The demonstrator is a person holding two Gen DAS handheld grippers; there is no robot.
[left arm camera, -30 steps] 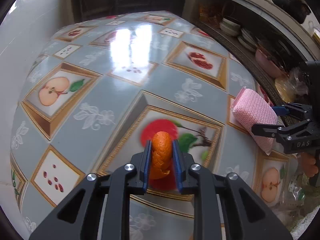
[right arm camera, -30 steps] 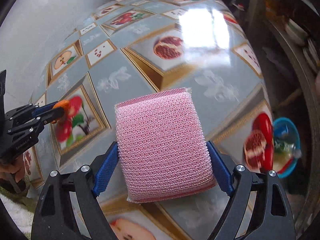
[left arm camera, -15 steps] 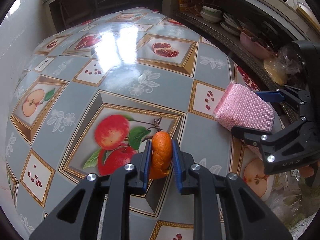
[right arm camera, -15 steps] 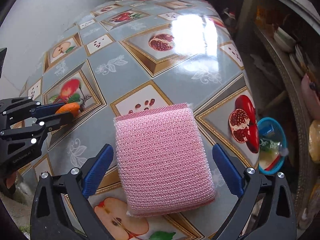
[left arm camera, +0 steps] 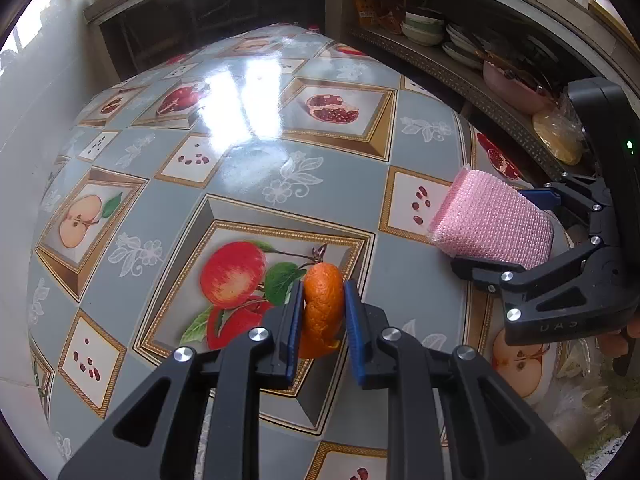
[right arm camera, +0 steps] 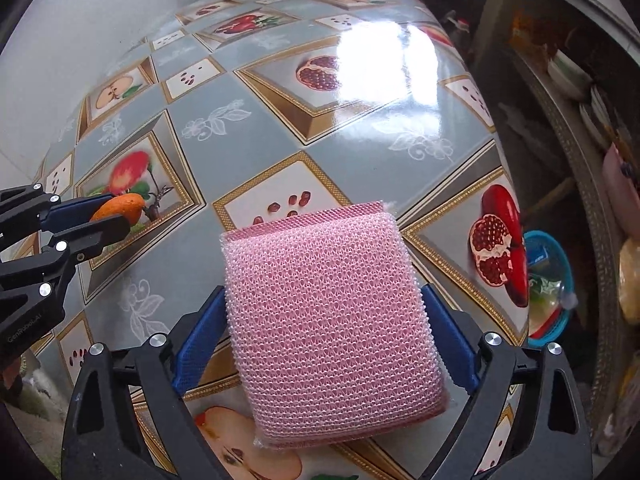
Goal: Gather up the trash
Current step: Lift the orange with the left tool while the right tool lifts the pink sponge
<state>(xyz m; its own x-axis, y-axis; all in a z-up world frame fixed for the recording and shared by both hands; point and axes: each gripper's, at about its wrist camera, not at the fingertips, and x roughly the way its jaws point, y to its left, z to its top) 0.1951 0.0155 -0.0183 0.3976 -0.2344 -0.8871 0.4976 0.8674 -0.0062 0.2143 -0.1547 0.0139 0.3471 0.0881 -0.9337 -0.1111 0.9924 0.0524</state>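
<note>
Orange peel [left arm camera: 322, 308] clamped between the blue pads of my left gripper [left arm camera: 320, 320], lower centre of the left wrist view, held over the red-apple print on the tablecloth [left arm camera: 280, 168]. In the right wrist view that same left gripper [right arm camera: 108, 220] pokes in from the left edge, mid-height, with the peel [right arm camera: 120, 206] at its tips.

Centre of the right wrist view: pink scrubbing sponge [right arm camera: 332, 320] lying flat on the table between the fingers of my right gripper [right arm camera: 324, 332]. Jaws wide and closing at this moment; left pad at the sponge's edge, right pad looks just clear, can't tell if either presses. In the left wrist view the sponge [left arm camera: 492, 220] and right gripper [left arm camera: 512, 232] sit at the right edge, mid-height.

Far right of the right wrist view, below the table edge: blue bowl [right arm camera: 548, 280] with scraps in it. Shelf with stacked dishes [left arm camera: 424, 28] across the upper right of the left wrist view.
</note>
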